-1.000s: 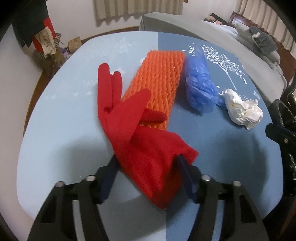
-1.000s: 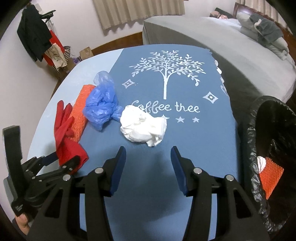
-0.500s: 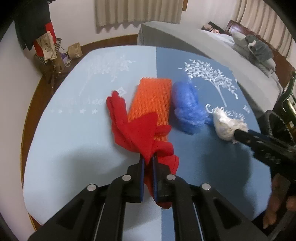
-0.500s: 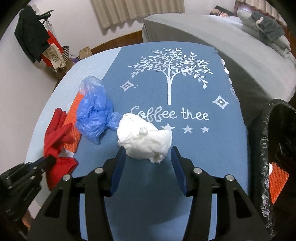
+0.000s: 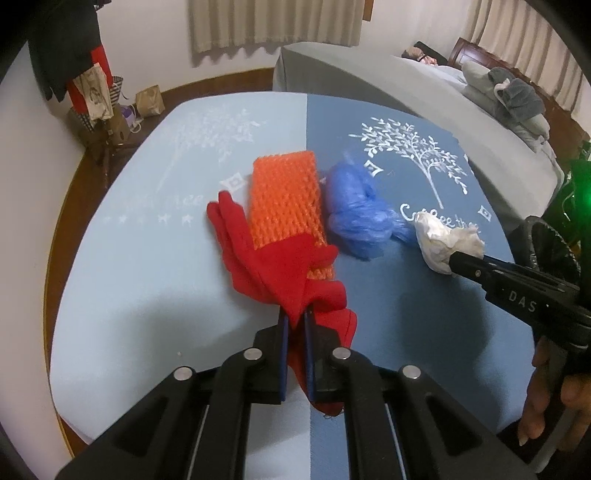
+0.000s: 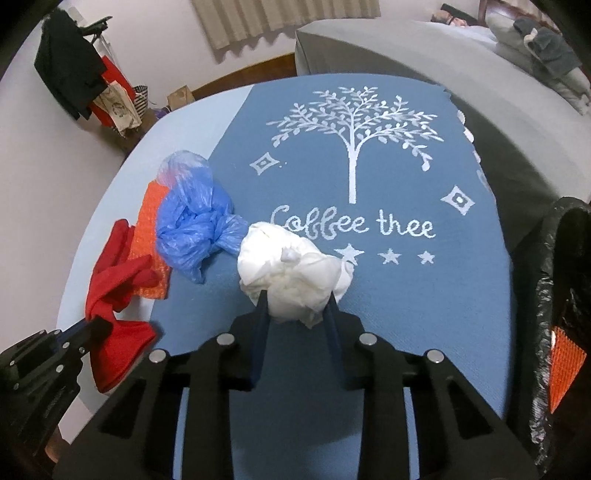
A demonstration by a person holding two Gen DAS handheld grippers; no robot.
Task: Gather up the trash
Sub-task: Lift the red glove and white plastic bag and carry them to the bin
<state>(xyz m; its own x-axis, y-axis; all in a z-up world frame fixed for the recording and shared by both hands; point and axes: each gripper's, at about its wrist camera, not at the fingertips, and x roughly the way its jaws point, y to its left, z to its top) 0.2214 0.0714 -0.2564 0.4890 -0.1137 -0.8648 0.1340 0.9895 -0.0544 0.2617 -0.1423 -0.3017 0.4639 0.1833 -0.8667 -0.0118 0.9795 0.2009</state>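
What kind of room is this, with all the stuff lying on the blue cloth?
Most likely a bedroom at home. There is a bed with a grey cover and folded bedding, curtains on the wall, and clothes and bags hanging on a rack in the corner.

Trash in a row on the table, a gripper at each end

On the table (image 6: 406, 314), seen from the right wrist, the glove (image 6: 110, 280) lies farthest left, its near end pinched between the closed jaws of the left gripper (image 5: 295, 317). The foam net sleeve (image 5: 284, 201) lies just right of it, partly under the glove's fingers. The crumpled plastic bag (image 6: 192, 229) sits right of the sleeve, touching it. Right of the bag and nearer the camera, the wad of paper (image 6: 291, 277) sits between the closing jaws of the right gripper (image 6: 295, 299). The bin with its liner (image 6: 554, 280) stands off the table's right edge, another foam net piece (image 6: 565, 365) inside it. A bed (image 6: 424, 51) lies behind the table.
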